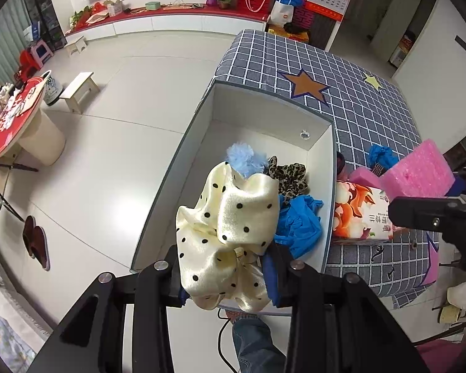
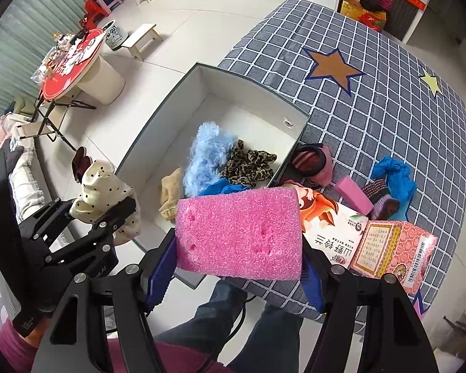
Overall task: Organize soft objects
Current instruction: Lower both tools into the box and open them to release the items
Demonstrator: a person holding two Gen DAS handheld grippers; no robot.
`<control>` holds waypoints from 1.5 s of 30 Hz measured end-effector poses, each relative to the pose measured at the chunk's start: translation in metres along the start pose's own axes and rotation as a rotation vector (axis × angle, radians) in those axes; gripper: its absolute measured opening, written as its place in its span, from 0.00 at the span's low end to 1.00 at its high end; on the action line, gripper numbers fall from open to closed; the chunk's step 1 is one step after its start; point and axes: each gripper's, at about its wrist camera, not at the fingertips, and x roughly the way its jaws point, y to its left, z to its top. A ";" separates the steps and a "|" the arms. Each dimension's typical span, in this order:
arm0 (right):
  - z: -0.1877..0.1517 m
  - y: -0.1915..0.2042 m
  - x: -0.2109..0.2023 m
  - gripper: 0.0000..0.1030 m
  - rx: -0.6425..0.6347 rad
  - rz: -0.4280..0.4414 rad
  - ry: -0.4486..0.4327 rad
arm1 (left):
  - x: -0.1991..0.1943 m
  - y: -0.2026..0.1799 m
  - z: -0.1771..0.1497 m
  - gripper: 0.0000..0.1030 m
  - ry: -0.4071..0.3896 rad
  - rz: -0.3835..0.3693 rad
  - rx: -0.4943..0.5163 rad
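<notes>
A table point(image 2: 372, 99) covered by a grey checked cloth is seen in a living room. A white box point(image 1: 264, 105) is set at its edge, with a fluffy blue piece point(image 2: 205, 152) and a leopard scrunchie point(image 2: 248, 163) inside. A pink sponge point(image 2: 239, 233) is clamped by the right gripper point(image 2: 239, 267) beside the box. A cream dotted cloth point(image 1: 226, 227) is pinched by the left gripper point(image 1: 226, 279) above the box.

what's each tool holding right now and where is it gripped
The left tool is shut on the cream polka-dot scrunchie, pinched at its lower bunched edge. The right tool is shut on the large pink sponge, clamped across its two short ends.
</notes>
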 end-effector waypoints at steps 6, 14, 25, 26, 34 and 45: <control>0.000 0.000 0.000 0.69 0.000 0.000 0.001 | 0.002 0.000 0.000 0.39 0.006 0.001 -0.003; 0.003 0.000 0.004 0.69 0.006 0.002 0.007 | 0.006 0.000 0.001 0.39 0.017 0.002 0.002; 0.006 -0.003 0.007 0.69 0.012 0.006 0.017 | 0.011 0.003 0.004 0.39 0.033 0.005 0.000; 0.006 -0.003 0.008 0.69 0.011 0.006 0.019 | 0.012 0.003 0.004 0.39 0.035 0.005 0.000; 0.012 -0.003 0.012 0.69 0.009 0.008 0.029 | 0.018 0.004 0.004 0.39 0.053 0.006 -0.003; 0.022 -0.001 0.020 0.69 0.002 0.013 0.042 | 0.027 0.005 0.009 0.39 0.073 0.009 -0.005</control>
